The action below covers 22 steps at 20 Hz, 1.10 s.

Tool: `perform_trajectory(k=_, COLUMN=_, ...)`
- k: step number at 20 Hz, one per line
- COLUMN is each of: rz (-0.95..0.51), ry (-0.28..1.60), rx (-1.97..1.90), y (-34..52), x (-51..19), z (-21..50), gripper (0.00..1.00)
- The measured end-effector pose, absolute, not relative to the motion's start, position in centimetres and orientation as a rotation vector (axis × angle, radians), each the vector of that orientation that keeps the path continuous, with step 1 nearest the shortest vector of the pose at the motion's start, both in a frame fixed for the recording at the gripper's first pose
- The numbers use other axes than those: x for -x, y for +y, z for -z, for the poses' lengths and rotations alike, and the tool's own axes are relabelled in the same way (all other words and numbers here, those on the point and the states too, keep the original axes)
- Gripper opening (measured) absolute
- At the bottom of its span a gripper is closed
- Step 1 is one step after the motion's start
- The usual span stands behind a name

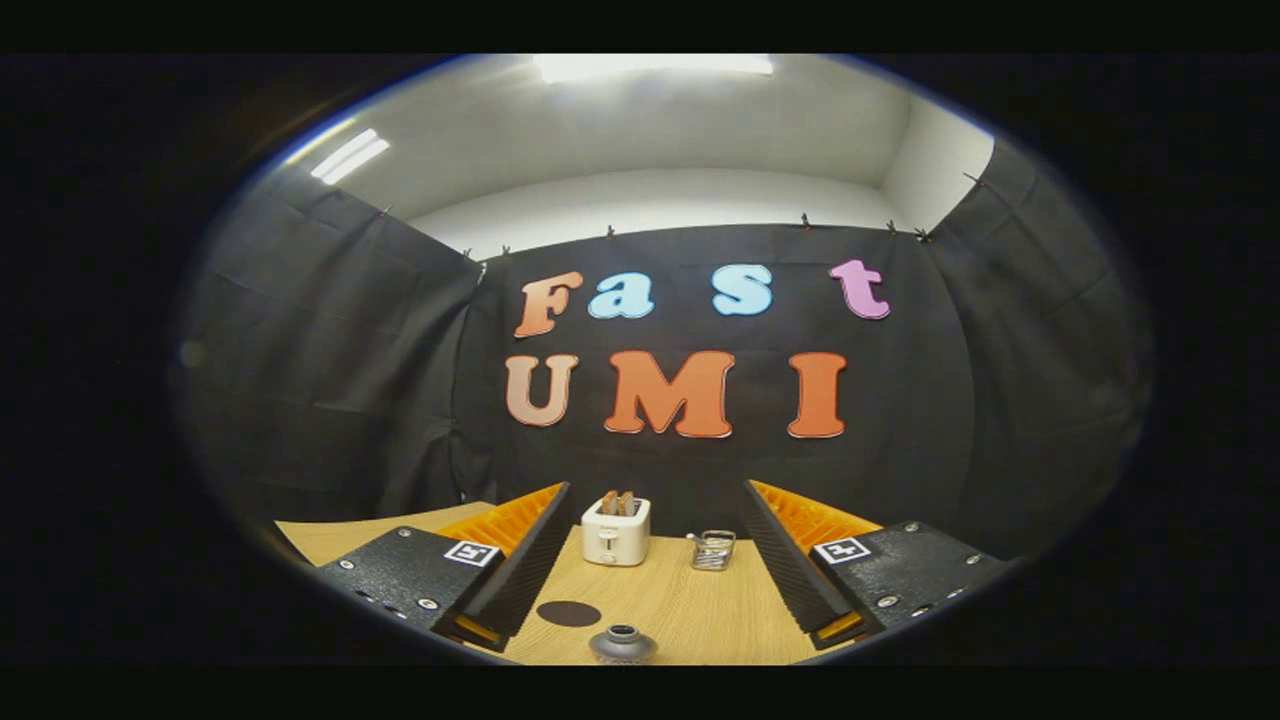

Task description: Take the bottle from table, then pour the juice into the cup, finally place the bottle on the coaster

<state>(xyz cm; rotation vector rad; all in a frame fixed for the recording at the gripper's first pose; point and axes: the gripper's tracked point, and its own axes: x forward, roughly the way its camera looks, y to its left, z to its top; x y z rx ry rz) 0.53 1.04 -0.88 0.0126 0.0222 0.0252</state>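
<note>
My gripper [655, 495] is open and held above the wooden table [690, 610], with a wide gap between its fingers and nothing in it. Low in that gap, close to me, I see the grey shoulder and dark cap of the bottle [622, 643] from above; its body is hidden. Just beyond the bottle, a little to its left, a dark round coaster [568, 613] lies flat on the table. Further ahead, near the right finger, stands a small clear cup [712, 550].
A white toaster [615, 532] with bread slices in it stands at the far side of the table, left of the cup. Black cloth walls close the booth behind and on both sides. The table's left edge runs past the left finger.
</note>
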Motion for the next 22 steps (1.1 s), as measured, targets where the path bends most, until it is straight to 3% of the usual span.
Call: perform_trajectory(k=22, rz=-0.135, ry=0.261, rx=-0.061, y=4.1, x=2.1, z=17.1, gripper=0.98)
